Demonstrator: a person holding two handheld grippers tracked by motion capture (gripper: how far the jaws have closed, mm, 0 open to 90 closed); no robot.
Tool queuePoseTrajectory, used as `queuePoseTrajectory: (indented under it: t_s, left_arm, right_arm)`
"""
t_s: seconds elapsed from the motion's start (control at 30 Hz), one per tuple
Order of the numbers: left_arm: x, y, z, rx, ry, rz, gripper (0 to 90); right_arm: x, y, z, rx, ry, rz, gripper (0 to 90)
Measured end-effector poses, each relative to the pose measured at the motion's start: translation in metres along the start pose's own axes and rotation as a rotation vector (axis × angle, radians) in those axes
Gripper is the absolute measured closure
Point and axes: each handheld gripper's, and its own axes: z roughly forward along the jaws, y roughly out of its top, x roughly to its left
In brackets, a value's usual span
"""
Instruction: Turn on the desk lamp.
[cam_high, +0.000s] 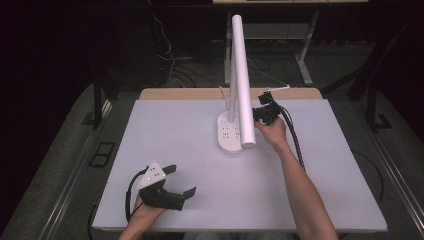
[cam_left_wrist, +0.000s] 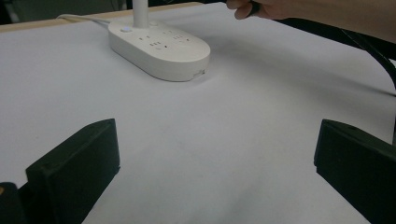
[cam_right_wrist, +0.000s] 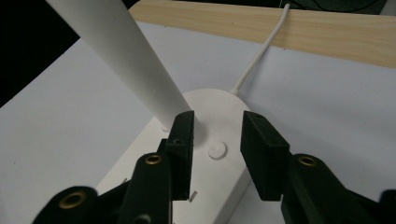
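My right claw (cam_high: 261, 114) is over the far middle of the surface (cam_high: 200, 150), just right of the lamp (cam_high: 239, 75). In the right gripper view my right claw (cam_right_wrist: 217, 135) has its jaws partly apart with nothing between them, hanging above the lamp base (cam_right_wrist: 205, 154). The round button (cam_right_wrist: 217, 150) on the base sits straight below the gap. The left jaw's tip is just beside the white stem (cam_right_wrist: 126, 56), where the stem meets the base; can't tell if it touches. A white cord (cam_right_wrist: 261, 51) runs off the far end of the base toward the wooden edge (cam_right_wrist: 327, 37).

From the high view, the base (cam_high: 227, 135) is an oval with sockets on top, lying far-centre on the surface. The long white lamp head leans out toward me, with its lower end just above the near right of the base. My right hand (cam_high: 272, 131) is right next to that end.

My left claw (cam_high: 182, 180) is at the near left of the surface, well apart from the lamp, its jaws wide open and empty. In the left gripper view my left claw (cam_left_wrist: 217, 172) points across bare surface toward the base (cam_left_wrist: 161, 49), which is far ahead and a bit left. The right hand (cam_left_wrist: 252, 8) shows at the top edge.
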Motion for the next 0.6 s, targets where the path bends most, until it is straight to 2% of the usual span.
queuePoseTrajectory:
  t_s: [0.23,0.43,0.6]
  left_arm:
    - [0.002,0.001,-0.002,-0.015,0.011,-0.008,0.0]
    - [0.003,0.001,-0.002,-0.017,0.011,-0.008,0.0]
    - [0.002,0.001,-0.002,-0.015,0.011,-0.001,0.0]
  right_arm:
    - [-0.007,0.0,0.006,-0.028,0.025,0.062,75.7]
    - [-0.009,-0.002,0.015,-0.015,0.04,0.053,87.7]
    - [-0.011,-0.005,0.022,-0.003,0.044,0.06,89.1]
